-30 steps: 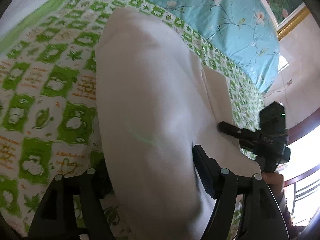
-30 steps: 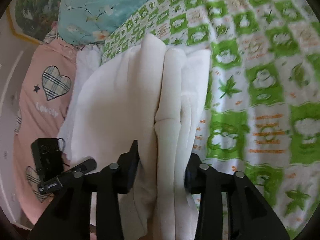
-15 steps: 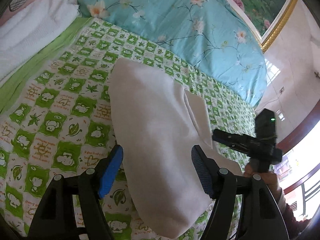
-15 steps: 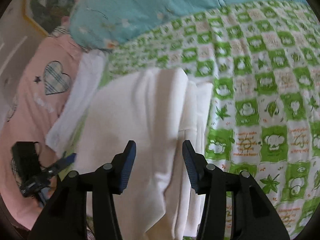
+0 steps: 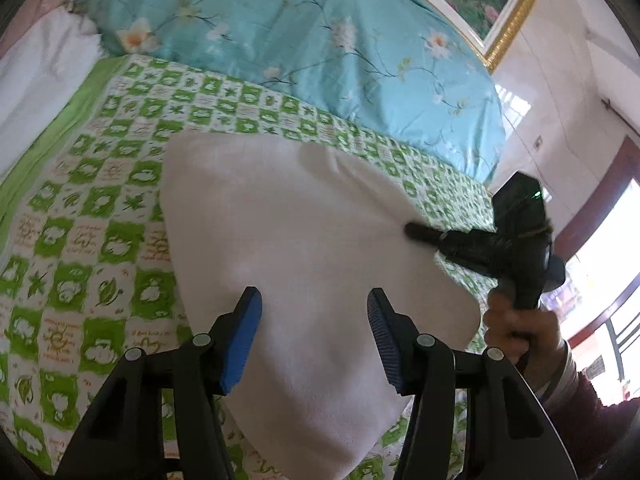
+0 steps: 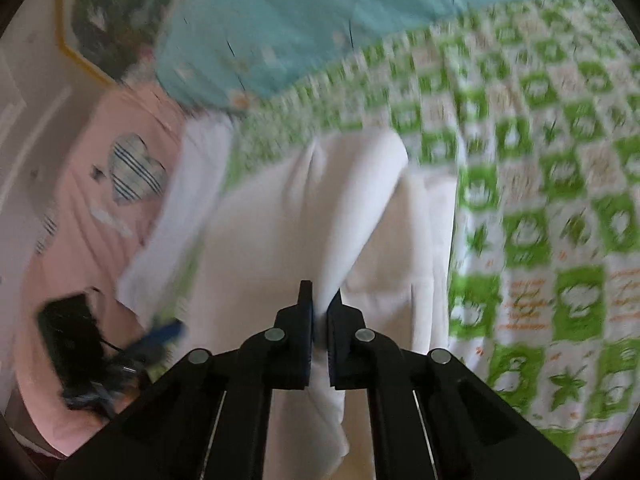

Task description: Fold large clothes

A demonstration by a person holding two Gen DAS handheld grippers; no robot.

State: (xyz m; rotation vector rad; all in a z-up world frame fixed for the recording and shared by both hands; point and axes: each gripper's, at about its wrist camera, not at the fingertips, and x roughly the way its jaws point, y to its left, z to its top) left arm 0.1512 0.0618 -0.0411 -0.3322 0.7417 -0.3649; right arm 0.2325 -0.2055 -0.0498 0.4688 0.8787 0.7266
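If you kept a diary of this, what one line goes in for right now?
stage: folding white garment on bed sheet | left gripper: open, over cloth | right gripper: shut on garment fold

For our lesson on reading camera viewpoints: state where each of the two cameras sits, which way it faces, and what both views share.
Left wrist: sits behind the open left gripper, facing over the white garment towards the blue floral quilt; the person's right hand shows.
Right wrist: sits behind the right gripper, shut on a garment fold, facing the green checked bedsheet and pink heart-print bedding.
Shared: garment, bedsheet, quilt, and each other's gripper.
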